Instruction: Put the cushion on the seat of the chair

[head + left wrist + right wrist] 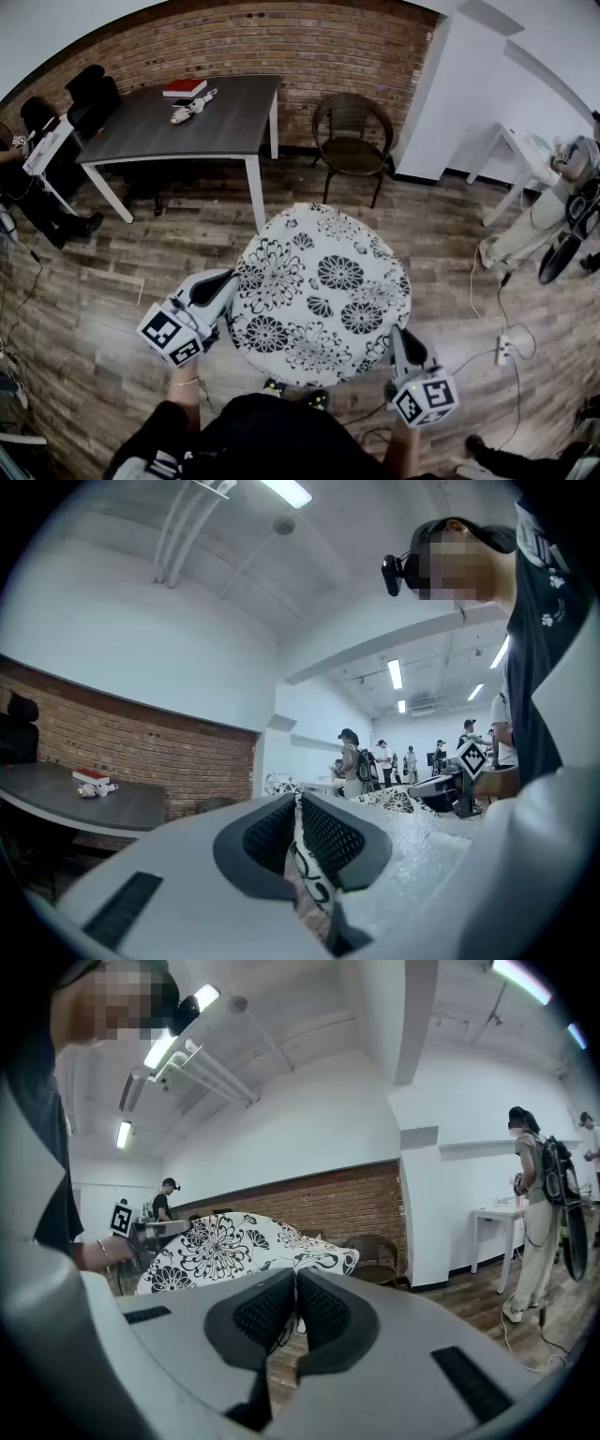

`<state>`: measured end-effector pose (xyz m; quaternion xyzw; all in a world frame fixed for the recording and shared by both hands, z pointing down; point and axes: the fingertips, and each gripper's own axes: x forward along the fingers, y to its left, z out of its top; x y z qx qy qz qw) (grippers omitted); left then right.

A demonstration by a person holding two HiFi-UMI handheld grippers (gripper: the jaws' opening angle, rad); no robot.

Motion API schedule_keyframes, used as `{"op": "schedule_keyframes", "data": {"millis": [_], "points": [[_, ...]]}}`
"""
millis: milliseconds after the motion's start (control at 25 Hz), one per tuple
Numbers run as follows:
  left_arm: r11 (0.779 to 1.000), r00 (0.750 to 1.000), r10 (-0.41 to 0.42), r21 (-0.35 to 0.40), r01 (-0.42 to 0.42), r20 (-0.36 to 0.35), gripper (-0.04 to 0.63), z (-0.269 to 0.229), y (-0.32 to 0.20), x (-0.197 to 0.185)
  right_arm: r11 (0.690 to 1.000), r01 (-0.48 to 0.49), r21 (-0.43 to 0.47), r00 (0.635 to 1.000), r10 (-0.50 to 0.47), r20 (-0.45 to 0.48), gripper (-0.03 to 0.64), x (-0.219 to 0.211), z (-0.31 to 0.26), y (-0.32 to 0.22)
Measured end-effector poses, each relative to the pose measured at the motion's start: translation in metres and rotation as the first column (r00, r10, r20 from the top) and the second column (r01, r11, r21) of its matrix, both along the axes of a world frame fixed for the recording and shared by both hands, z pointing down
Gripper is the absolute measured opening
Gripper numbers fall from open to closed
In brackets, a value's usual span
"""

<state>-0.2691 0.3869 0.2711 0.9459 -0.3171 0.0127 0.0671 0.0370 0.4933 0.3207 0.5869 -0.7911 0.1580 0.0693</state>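
We clamp the floral cushion (319,291) by opposite edges in left gripper (229,279) and right gripper (396,334) | plank floor (178,239) beneath, brick wall (309,42) ahead | wicker chair (354,141) beyond fingertips, grey table (216,127) beside it

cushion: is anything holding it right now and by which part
Both grippers hold the cushion by its rim: the left gripper pinches the left edge, the right gripper the lower right edge, as the head view shows it.
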Motion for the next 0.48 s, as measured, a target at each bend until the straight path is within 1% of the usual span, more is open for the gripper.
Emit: {"op": "schedule_keyframes", "data": {"millis": [160,480], "points": [[1.0,1.0,-0.007,-0.001,0.007,0.021,0.02,0.002,0.0,0.001,1.0,-0.001,0.004,1.0,0.001,-0.001,0.009,0.004,0.0,-0.002],[1.0,0.999,-0.027,-0.003,0.027,0.038,0.02,0.006,0.001,-0.001,0.999,-0.024,0.022,1.0,0.024,0.009,0.009,0.013,0.004,-0.005]]}}
